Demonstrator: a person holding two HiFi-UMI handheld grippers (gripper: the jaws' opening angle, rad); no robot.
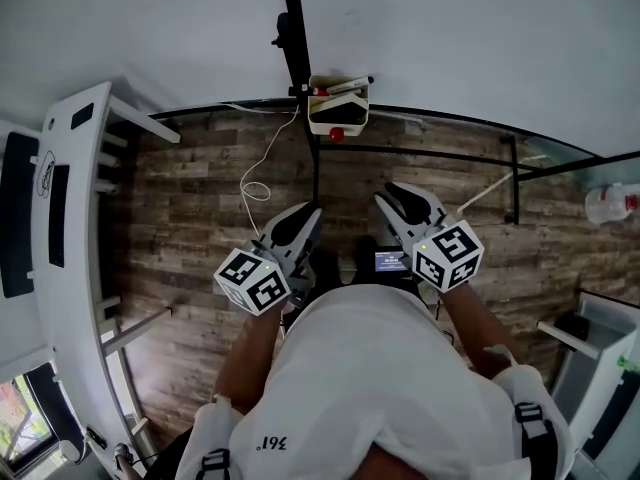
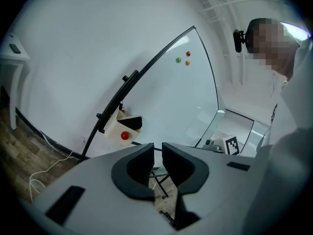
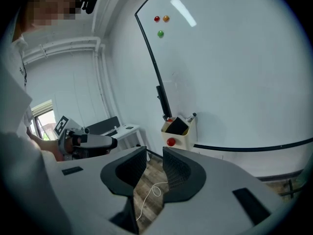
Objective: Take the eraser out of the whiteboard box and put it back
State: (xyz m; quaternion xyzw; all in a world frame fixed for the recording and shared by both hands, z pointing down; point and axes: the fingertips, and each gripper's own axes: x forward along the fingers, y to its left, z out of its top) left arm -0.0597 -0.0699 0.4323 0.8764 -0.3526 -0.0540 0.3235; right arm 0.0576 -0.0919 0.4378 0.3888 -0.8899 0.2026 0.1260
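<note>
At my far left stands a white desk [image 1: 70, 188], its top running along the wood floor [image 1: 190, 218]. A thin white cable [image 1: 262, 173] lies looped on the boards between the desk and my left gripper [image 1: 305, 218].

I hold that left gripper out in front of me, pointing toward the whiteboard [image 1: 450, 38]. In the left gripper view its jaws [image 2: 157, 148] stand a narrow gap apart with nothing between them, only floor and a dark stand behind the gap. It is released and empty.

Ahead of both tools, between them and well apart from either, the whiteboard box [image 1: 318, 120] hangs on the lower edge of the board beside the black upright frame bar [image 1: 293, 28]. The eraser [image 1: 340, 113] sits inside it, a dark block leaning in the cream box; it shows the same way in the left gripper view [image 2: 133, 123] and in the right gripper view [image 3: 177, 126]. A marker [image 3: 191, 117] stands in the box beside it, and a red magnet [image 1: 337, 135] is stuck on the box's front wall. Three small magnets [image 3: 160, 34], red, orange and green, sit high on the board.

My right gripper [image 1: 392, 198] is level with the left one and also points at the board. Its jaws [image 3: 154, 153] are parted by a small gap and grasp nothing; floor and cable show through.

At the far right a clear bottle [image 1: 610, 205] with a red cap stands by the wall.
</note>
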